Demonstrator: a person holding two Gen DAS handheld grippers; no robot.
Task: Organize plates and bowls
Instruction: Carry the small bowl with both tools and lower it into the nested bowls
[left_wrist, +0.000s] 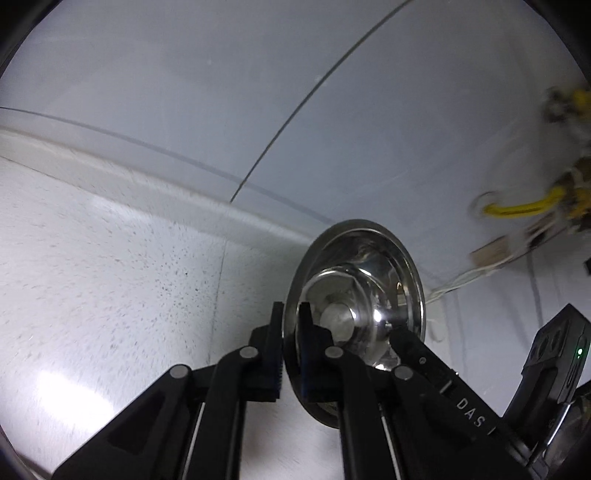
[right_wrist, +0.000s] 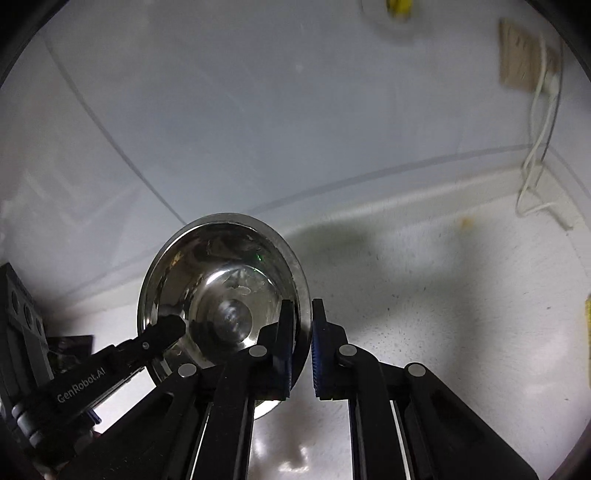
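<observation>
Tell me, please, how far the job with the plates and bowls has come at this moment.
Done: nothing stacked or put away is visible. In hand: one steel bowl is pinched at opposite sides of its rim by the left tongs and the right tongs, tilted above the white counter. Left: setting the bowl down where it belongs. No plates, other bowls or rack show, so the rest cannot be judged.

Both grippers angled down, L gripper & R gripper clamped tight.
</observation>
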